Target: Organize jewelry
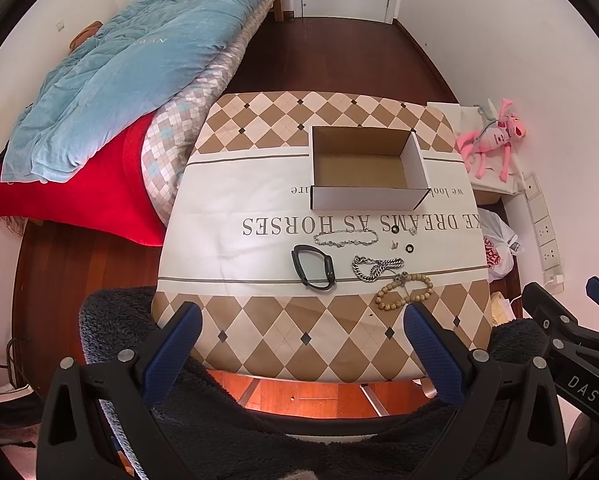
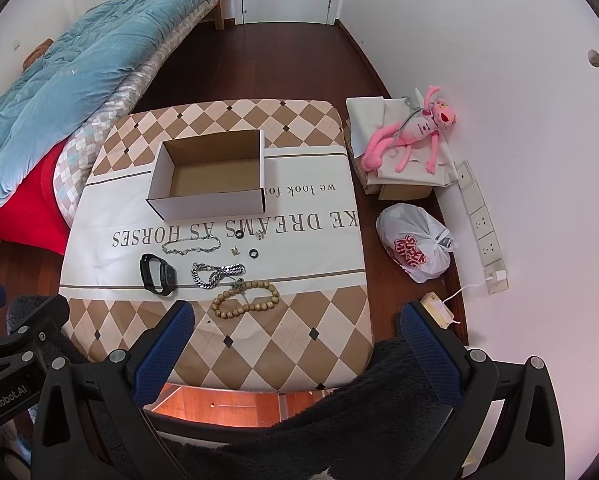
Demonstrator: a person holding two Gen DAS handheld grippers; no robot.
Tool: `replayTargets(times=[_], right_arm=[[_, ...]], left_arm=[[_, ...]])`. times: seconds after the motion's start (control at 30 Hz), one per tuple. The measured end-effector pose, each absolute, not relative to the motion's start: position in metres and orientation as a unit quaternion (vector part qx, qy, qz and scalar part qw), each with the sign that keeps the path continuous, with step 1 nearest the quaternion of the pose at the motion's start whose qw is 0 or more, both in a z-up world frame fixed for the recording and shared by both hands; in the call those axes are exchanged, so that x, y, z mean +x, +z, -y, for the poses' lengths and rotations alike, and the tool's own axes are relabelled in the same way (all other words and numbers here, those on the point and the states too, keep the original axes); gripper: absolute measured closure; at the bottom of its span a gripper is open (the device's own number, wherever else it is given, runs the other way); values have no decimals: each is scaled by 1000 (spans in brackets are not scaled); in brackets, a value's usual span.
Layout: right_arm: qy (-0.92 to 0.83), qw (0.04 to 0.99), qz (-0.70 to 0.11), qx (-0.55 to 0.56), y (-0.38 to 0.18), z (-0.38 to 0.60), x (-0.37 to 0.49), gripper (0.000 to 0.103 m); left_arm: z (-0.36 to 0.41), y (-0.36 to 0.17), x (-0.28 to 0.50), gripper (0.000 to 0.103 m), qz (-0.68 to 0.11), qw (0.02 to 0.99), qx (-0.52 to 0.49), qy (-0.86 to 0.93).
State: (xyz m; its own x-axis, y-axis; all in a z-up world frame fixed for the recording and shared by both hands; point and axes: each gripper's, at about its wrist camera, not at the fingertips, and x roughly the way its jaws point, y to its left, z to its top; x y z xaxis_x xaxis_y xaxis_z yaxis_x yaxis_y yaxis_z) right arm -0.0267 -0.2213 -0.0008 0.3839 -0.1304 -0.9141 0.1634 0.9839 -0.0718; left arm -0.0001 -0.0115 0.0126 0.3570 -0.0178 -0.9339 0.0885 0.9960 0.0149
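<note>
An empty cardboard box stands open on the table. In front of it lie a thin silver bracelet, a black smart band, a chunky silver chain, a wooden bead bracelet, two black rings and small earrings. My left gripper and right gripper are both open and empty, held above the table's near edge.
The table has a checkered cloth with lettering. A bed with a blue quilt is at the left. A pink plush toy, a plastic bag and a power strip are on the right.
</note>
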Motion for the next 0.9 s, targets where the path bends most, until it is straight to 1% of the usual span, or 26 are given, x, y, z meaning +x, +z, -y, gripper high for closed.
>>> replayTargets(times=[0.9], right_arm=[[-86,831,-549,16,2,224,-28,0]], left_arm=[[12,13,-1,0,-564,825,31,-33]])
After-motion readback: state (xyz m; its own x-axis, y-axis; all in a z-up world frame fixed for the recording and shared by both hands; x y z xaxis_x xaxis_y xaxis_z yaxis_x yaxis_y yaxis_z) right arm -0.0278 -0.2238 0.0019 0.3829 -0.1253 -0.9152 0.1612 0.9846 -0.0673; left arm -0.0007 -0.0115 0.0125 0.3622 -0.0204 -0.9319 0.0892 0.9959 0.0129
